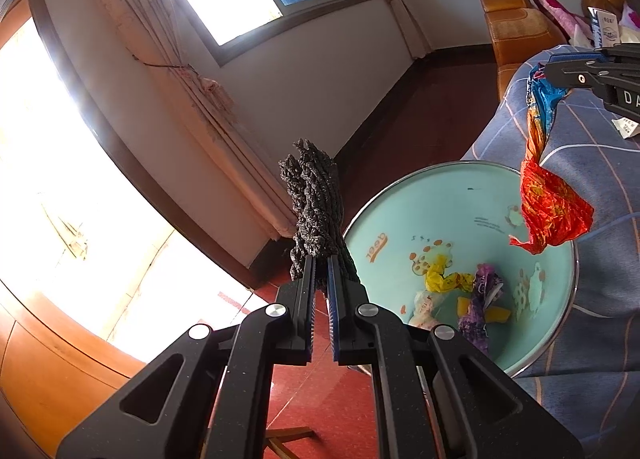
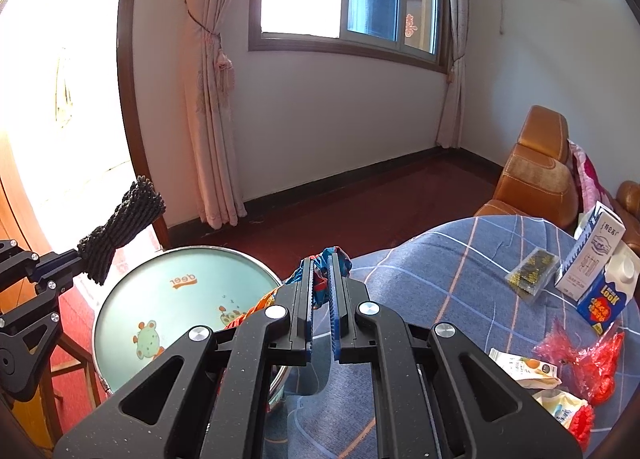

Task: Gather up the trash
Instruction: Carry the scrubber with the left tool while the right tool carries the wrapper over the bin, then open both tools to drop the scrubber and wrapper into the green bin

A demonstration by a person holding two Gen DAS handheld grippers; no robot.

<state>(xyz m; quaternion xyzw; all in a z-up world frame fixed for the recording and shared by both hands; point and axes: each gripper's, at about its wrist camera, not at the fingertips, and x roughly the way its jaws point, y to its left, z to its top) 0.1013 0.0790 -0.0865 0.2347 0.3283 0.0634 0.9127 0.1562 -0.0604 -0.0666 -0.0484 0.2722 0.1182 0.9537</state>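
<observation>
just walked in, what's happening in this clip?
A person with a gripper in each hand is collecting trash off a bed into a pale green bin. The left gripper is shut on a dark knotted net bundle, held by the bin's rim. The right gripper is shut on a crumpled red and blue wrapper that dangles over the bin. A few wrappers already lie inside. Milk cartons and more wrappers remain on the blue checked bedspread.

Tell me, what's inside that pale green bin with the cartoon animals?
Inside the bin lie a crumpled yellow wrapper, a purple wrapper and a pale packet. The gripper arm in front hides the near part of the bottom.
</observation>
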